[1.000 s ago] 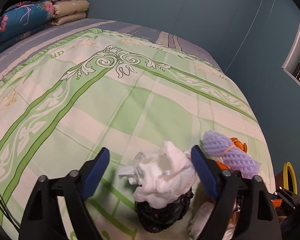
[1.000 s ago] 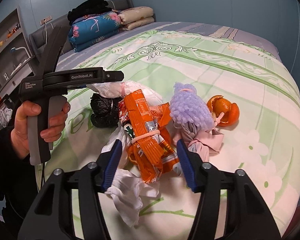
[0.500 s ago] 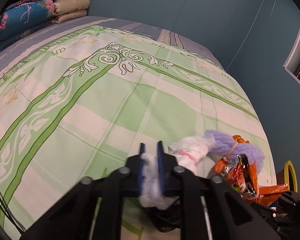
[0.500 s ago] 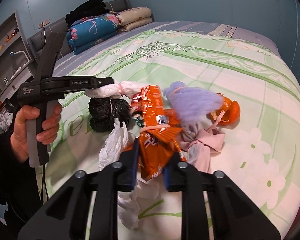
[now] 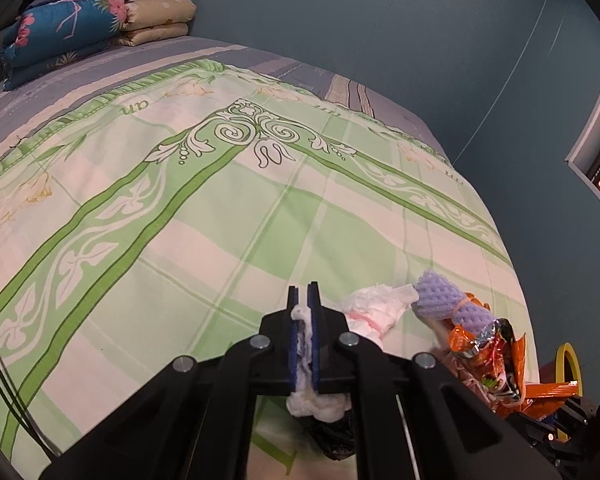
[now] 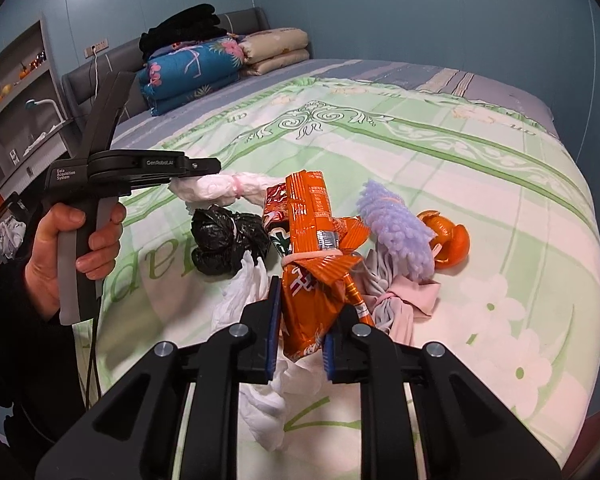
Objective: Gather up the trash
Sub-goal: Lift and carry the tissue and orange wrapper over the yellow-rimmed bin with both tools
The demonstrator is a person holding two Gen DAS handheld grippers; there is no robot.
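**Both tools clamped on trash, load not yet clear of the bed**

Far left in the right wrist view: a hand wrapped round the grey grip of the left tool, jaws pinched nearly flat on the end of a white tissue bundle tied with a pink band. Same grip seen from the left wrist: left tool squeezed narrow on crumpled white tissue, the rest of the bundle trailing off to the right. Just below that bundle, a knotted black plastic bag lying on the green-patterned bedspread.

Centre: right tool just closed onto the lower end of an orange snack wrapper bound with a rubber band, pads pressing both sides, white tissue hanging beside and beneath.

Right of that: purple foam fruit net, crumpled pink and grey cloth-like scrap, orange peel resting on the bed, all near one another.

Likely risks from here:
- Thin tissue tearing or slipping out under its own hanging weight, held only by one end
- Slick foil wrapper sliding from the pads if lifted fast, gripped only at its bottom end
- Loose tissue beside the wrapper dropping off partway, unclear whether actually caught
- No bin or bag visible in either view, so a carry of unknown length
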